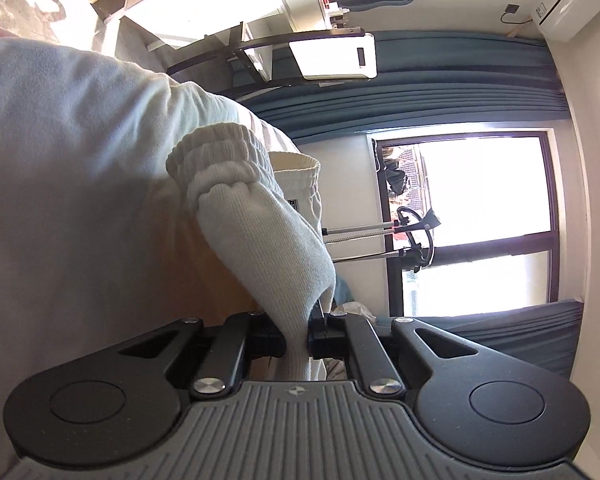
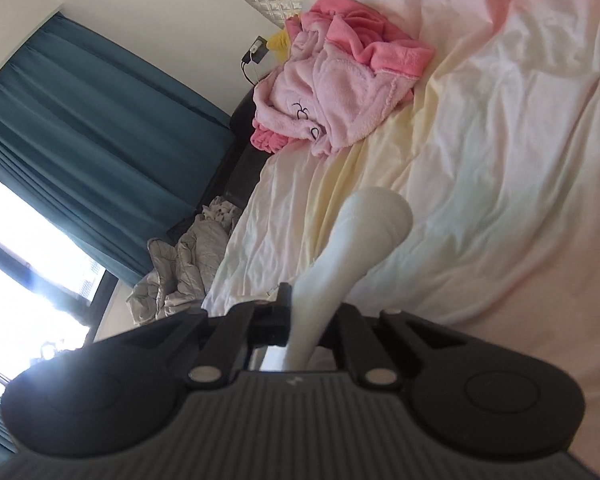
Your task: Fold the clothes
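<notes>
Sweatshirt (image 1: 80, 168), white and soft, hung limp above the bed (image 2: 500, 160). Left gripper (image 1: 298, 338) was clamped on its ribbed cuff (image 1: 260, 220); right gripper (image 2: 308, 328) was pinched on another white fold. It looked light and floppy, best held at hems.

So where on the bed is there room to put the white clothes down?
The bed sheet lies bare across its wide middle and right side, from the pink robe toward the right gripper. It is crowded at the far corner with the robe, and beside the bed where the grey quilt is heaped.
</notes>
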The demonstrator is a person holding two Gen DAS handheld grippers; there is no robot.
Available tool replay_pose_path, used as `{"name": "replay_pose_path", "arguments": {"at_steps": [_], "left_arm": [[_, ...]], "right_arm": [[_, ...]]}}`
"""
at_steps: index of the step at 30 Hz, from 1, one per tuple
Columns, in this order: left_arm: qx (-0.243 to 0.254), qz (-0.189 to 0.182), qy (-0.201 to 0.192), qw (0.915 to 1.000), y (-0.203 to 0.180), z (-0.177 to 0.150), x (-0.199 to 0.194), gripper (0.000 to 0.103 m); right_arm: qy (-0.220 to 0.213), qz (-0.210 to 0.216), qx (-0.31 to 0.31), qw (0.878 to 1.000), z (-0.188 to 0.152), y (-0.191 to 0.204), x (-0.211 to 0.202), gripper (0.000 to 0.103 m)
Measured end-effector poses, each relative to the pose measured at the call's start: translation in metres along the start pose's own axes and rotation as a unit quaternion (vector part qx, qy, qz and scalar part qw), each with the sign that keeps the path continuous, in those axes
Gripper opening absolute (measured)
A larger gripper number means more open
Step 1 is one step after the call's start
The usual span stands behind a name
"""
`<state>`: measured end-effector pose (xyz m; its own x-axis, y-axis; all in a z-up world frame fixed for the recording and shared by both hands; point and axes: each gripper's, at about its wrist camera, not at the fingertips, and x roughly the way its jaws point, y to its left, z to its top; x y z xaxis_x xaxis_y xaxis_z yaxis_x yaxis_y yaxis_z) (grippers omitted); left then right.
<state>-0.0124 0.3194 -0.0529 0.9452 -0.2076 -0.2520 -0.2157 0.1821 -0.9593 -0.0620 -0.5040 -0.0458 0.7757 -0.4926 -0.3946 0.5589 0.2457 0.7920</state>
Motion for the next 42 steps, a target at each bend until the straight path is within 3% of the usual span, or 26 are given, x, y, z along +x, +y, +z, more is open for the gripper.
{"name": "replay_pose_path", "arguments": {"at_steps": [10,20,26,31,34,37,39,42], "left_arm": [[0.026,0.053,0.001,0.9983,-0.013,-0.004,0.006,0.01],[0.098,0.093,-0.012,0.9907,-0.057,-0.002,0.023,0.01],[0.183,0.093,-0.007,0.9788,-0.108,0.0,0.051,0.01],[0.209,0.092,-0.001,0.9735,-0.135,0.005,0.088,0.01],[0.225,0.086,-0.009,0.9705,-0.15,0.005,0.113,0.01],[0.224,0.084,-0.021,0.9707,-0.164,0.01,0.148,0.01],[0.22,0.091,-0.019,0.9711,-0.173,0.016,0.177,0.01],[0.258,0.103,-0.017,0.9604,-0.187,0.02,0.231,0.01]], "right_arm": [[0.037,-0.037,0.012,0.999,0.0,-0.018,0.001,0.003],[0.027,-0.011,0.002,1.0,-0.001,-0.007,0.011,0.003],[-0.011,0.011,-0.013,1.0,-0.002,0.012,0.015,0.003],[-0.04,0.008,-0.043,0.998,-0.005,0.031,0.022,0.003],[-0.055,0.016,-0.092,0.994,-0.004,0.053,0.038,0.003],[-0.082,0.031,-0.167,0.982,-0.01,0.085,0.056,0.003],[-0.079,0.04,-0.186,0.978,-0.014,0.108,0.08,0.003],[-0.074,0.042,-0.214,0.973,-0.023,0.14,0.126,0.003]]}}
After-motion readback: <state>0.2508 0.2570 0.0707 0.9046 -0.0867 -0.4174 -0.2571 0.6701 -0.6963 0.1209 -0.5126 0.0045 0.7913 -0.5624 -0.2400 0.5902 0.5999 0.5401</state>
